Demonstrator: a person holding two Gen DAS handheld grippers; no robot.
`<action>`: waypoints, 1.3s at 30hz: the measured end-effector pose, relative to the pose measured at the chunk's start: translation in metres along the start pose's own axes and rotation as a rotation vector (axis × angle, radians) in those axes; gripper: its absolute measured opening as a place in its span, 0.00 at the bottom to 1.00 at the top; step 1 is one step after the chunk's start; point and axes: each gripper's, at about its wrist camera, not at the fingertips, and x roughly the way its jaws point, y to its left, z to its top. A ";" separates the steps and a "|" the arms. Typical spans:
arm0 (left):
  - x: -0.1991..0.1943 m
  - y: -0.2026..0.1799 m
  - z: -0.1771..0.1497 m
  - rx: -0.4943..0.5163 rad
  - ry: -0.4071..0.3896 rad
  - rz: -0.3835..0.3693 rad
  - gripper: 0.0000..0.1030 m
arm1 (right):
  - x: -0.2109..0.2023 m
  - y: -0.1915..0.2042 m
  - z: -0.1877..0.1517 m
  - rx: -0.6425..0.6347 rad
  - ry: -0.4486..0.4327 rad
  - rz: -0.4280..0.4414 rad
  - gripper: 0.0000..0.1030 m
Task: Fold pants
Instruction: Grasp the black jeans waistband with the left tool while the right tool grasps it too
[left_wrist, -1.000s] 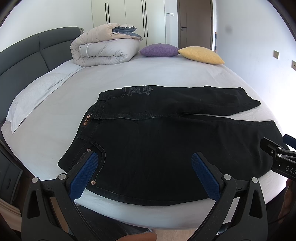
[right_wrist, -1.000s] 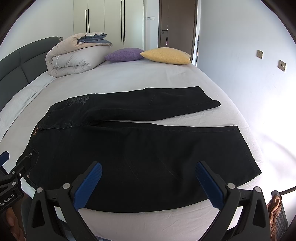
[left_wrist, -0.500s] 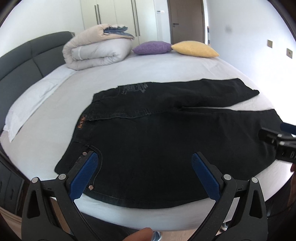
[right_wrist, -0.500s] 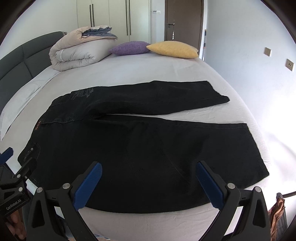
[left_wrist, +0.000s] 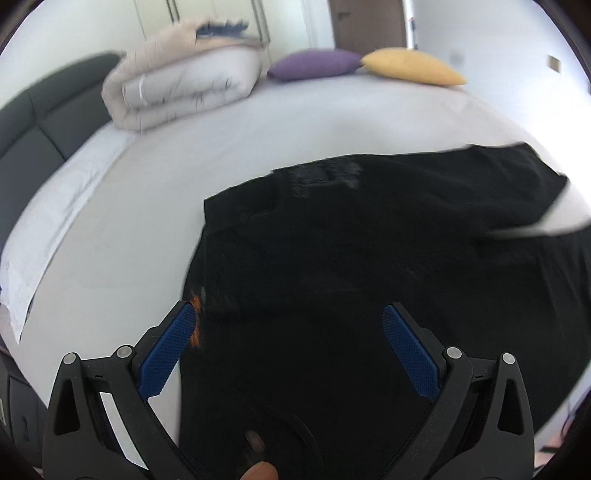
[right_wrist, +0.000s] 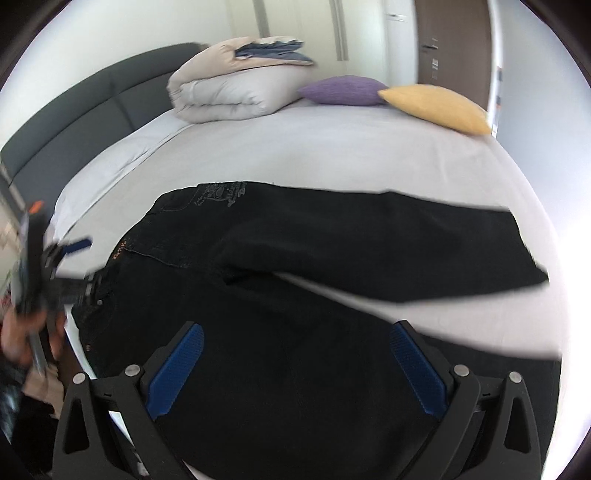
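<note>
— Now, the left wrist view: what does it record?

— Black pants (left_wrist: 369, 266) spread flat on the white bed (left_wrist: 314, 122), filling the frame from about 6 to 3 o'clock. The left gripper (left_wrist: 290, 347) hangs over the waistband end with its jaws spread wide and nothing between the blue pads (left_wrist: 168, 354). An orange label (left_wrist: 195, 301) on the waistband sits just beside the pad at 8 o'clock. The picture is blurred, so stitching cannot be read.

— And the right wrist view?

— It adds what the left one cuts off: both legs. One leg runs to a hem at 3 o'clock, the other lies beneath the right gripper (right_wrist: 295, 367), with a wedge of sheet between them. The right gripper's jaws are likewise wide apart, empty, above the near leg. At 9 o'clock the left gripper (right_wrist: 70, 254) appears, blurred, held in a hand (right_wrist: 22, 332) near the waistband corner; whether it touches the cloth cannot be told.

— Background items?

— A folded duvet (right_wrist: 236, 88) at 12 o'clock, then a purple cushion (right_wrist: 343, 90) and a yellow cushion (right_wrist: 436, 107) toward 1 o'clock, all well apart from the pants. The dark headboard (right_wrist: 92, 110) is at 10 o'clock.
</note>
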 end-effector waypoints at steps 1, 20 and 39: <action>0.009 0.011 0.017 0.012 -0.024 -0.011 1.00 | 0.007 -0.002 0.006 -0.023 0.010 0.000 0.93; 0.231 0.031 0.173 0.549 0.359 -0.270 0.78 | 0.102 -0.035 0.049 -0.356 0.093 0.126 0.62; 0.142 0.059 0.138 0.564 0.033 -0.247 0.10 | 0.181 0.027 0.150 -0.599 0.059 0.114 0.55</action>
